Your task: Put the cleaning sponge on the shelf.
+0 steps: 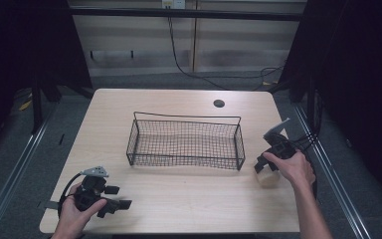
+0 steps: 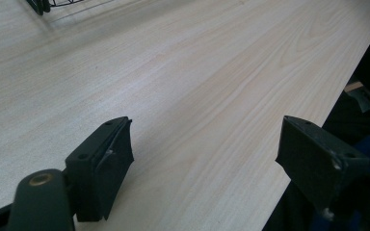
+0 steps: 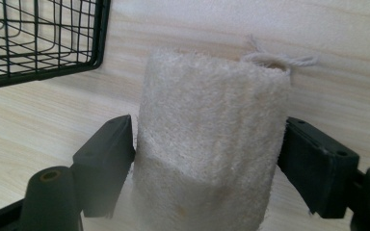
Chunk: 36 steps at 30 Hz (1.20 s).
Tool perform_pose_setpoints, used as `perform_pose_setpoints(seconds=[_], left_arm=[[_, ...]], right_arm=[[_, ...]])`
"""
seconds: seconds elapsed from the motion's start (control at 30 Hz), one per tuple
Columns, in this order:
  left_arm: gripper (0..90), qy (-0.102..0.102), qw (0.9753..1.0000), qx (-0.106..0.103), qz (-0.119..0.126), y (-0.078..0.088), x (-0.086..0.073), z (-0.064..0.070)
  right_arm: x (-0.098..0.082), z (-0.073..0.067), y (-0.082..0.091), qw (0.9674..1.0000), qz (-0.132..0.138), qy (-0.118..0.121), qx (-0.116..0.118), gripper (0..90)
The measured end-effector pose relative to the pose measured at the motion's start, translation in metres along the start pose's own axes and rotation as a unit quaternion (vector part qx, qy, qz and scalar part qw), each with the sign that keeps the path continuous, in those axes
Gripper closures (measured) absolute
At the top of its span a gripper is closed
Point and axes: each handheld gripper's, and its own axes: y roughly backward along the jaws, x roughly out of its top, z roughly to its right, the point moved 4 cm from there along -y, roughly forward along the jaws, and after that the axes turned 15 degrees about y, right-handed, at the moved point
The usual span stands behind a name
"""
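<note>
The table is pale wood-grain laminate, smooth with a soft sheen. The basket is thin black wire mesh, slightly glossy. The loofah roll looks rough and fibrous, off-white, with a twisted cotton cord loop at its top. Both grippers' jaws are matt black plastic, their pads dull and rubbery.

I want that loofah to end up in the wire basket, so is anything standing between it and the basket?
Only the basket's own side wall, which the loofah would have to be lifted over. The loofah sits between the right gripper's fingers on the bare table, just off the wire basket's right end, and the basket looks empty.
</note>
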Motion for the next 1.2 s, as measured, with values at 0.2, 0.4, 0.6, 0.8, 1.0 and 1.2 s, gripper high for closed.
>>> perform_pose_setpoints(seconds=[0.2, 0.4, 0.6, 0.8, 1.0, 1.2], left_arm=[[19.6, 0.000, 1.0000, 0.000, 0.002, 0.000, 0.000, 0.000], [19.6, -0.001, 1.0000, 0.001, 0.000, 0.000, 0.000, 0.000], [19.6, 0.000, 1.0000, 0.001, 0.002, 0.000, 0.000, 0.000], [19.6, 0.000, 1.0000, 0.001, 0.002, 0.000, 0.000, 0.000], [19.6, -0.002, 1.0000, 0.003, -0.001, 0.000, 0.000, 0.000], [19.6, -0.001, 1.0000, 0.003, -0.001, -0.001, 0.000, 0.000]], right_arm=[[-0.001, 0.001, -0.004, 0.9999, 0.006, -0.003, 0.008, 24.6], [-0.005, 0.003, 0.000, 0.9998, 0.015, -0.005, 0.013, 25.2], [-0.007, 0.001, 0.009, 0.9996, 0.025, 0.003, 0.014, 25.4], [-0.008, -0.001, 0.016, 0.9995, 0.026, 0.009, 0.015, 25.5], [-0.011, 0.000, 0.019, 0.9993, 0.032, 0.007, 0.018, 25.6], [-0.013, 0.000, 0.024, 0.9984, 0.051, 0.007, 0.023, 25.6]])
